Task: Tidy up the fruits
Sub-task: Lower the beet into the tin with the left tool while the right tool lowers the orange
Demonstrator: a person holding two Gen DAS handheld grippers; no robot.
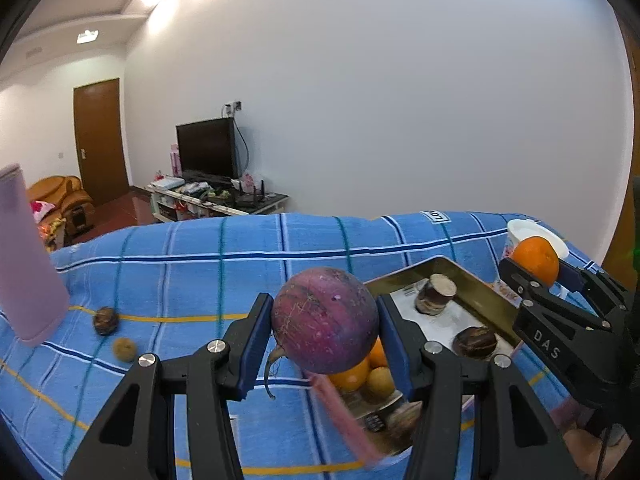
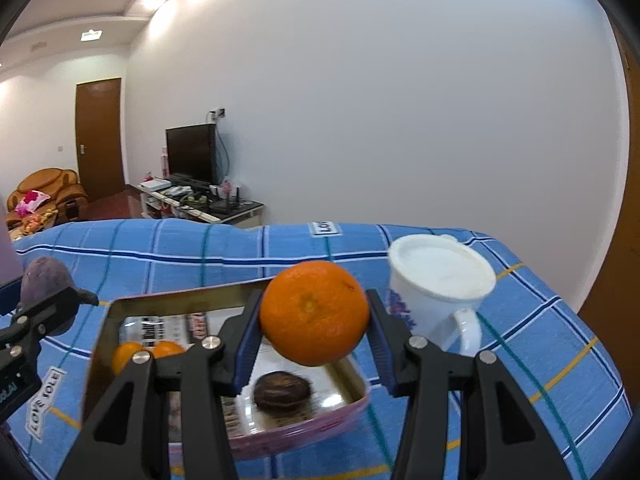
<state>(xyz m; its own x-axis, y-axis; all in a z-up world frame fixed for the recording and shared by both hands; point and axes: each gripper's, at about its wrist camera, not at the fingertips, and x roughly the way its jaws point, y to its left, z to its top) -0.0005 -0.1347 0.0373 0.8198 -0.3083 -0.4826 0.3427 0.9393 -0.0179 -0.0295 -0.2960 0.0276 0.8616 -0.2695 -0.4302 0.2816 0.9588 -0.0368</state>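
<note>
My left hand-held gripper (image 1: 325,330) is pinching a purple radish (image 1: 325,320); my right hand-held gripper (image 2: 314,326) clamps an orange (image 2: 314,312) above the tin tray (image 2: 352,376).

the right gripper (image 1: 538,280), seen from the left wrist camera, carries white letters "das" on its black body. in the right wrist view a white sewn label (image 2: 45,404) on the blue checked cloth (image 2: 180,248) reads "love love", or something close, in dark capitals. a second white label (image 2: 326,229) at the cloth's far edge shows only "lov", the rest folded away. the tin tray (image 2: 102,344) has printed lettering on its floor, too blurred to read. the white mug (image 2: 436,292) bears a coloured print that cannot be made out.
</note>
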